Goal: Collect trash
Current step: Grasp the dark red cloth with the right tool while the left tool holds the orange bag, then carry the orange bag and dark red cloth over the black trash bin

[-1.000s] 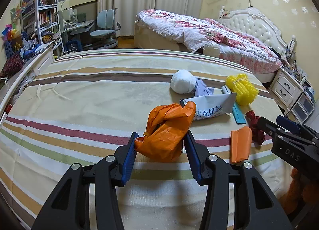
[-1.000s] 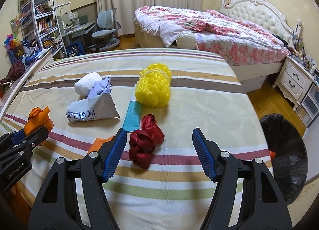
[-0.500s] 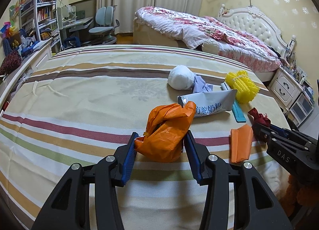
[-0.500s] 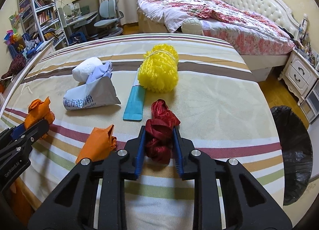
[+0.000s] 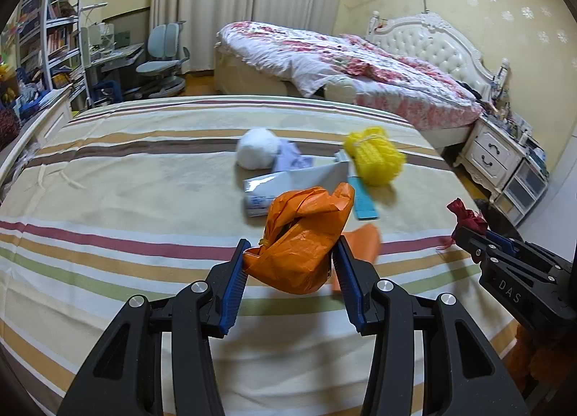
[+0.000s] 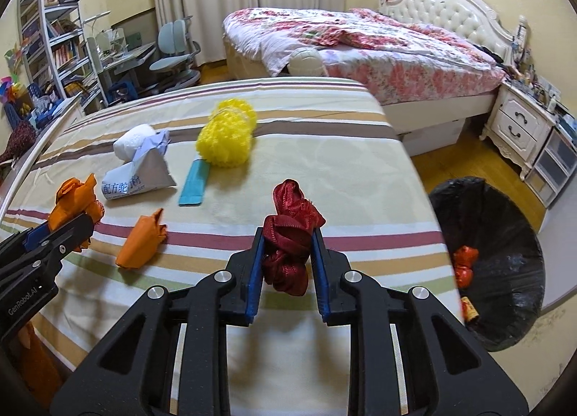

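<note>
My left gripper [image 5: 291,255] is shut on a crumpled orange plastic bag [image 5: 303,239], held a little above the striped bedcover [image 5: 126,199]. My right gripper [image 6: 287,244] is shut on a bunched dark red ribbon [image 6: 290,232], also lifted off the cover. In the left wrist view the right gripper [image 5: 465,230] shows at the right edge with the red ribbon [image 5: 468,216] in its tips. In the right wrist view the left gripper [image 6: 77,223] shows at the left with the orange bag [image 6: 74,199]. A bin lined with a black bag [image 6: 501,246] stands on the floor to the right.
Lying on the cover are a second orange wad [image 6: 142,241], a silver pouch [image 6: 135,181], a white ball [image 6: 131,140], a lilac scrap [image 6: 158,140], a yellow mesh bundle [image 6: 227,138] and a teal packet [image 6: 194,183]. A big bed [image 6: 360,41] and a nightstand [image 6: 519,127] stand beyond.
My right gripper closed on the red ribbon and lifted it off the cover. Both grippers with their loads have shifted to the right, toward the bin side.
</note>
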Motion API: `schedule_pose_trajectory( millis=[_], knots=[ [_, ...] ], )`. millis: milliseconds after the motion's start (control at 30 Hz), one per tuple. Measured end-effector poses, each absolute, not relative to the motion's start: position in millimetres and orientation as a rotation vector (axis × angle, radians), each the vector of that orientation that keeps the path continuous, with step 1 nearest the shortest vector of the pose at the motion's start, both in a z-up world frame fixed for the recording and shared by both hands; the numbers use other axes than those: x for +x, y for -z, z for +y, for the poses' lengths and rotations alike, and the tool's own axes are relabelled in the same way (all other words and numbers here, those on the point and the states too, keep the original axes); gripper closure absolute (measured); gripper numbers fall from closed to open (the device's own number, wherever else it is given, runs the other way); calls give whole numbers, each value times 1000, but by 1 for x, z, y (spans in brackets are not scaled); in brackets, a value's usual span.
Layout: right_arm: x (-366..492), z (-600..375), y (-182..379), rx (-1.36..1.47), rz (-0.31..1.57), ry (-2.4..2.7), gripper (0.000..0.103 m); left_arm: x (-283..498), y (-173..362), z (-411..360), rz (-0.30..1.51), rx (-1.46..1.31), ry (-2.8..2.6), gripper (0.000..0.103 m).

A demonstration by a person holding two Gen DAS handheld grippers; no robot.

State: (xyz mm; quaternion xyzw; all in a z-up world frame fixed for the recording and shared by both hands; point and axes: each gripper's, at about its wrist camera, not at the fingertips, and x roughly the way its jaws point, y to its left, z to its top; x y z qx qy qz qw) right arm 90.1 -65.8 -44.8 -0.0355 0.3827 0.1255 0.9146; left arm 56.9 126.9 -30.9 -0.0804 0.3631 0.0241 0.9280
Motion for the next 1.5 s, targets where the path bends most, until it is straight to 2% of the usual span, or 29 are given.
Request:
schedule_pose_trajectory(
  millis=[833,1500],
  knots=[
    [100,-234,33,37,706,68,79,107,18,-65,705,-19,276,56],
    [124,-294,59,104,719,165,79,151,42,-141,751,79,325,56]
  ],
)
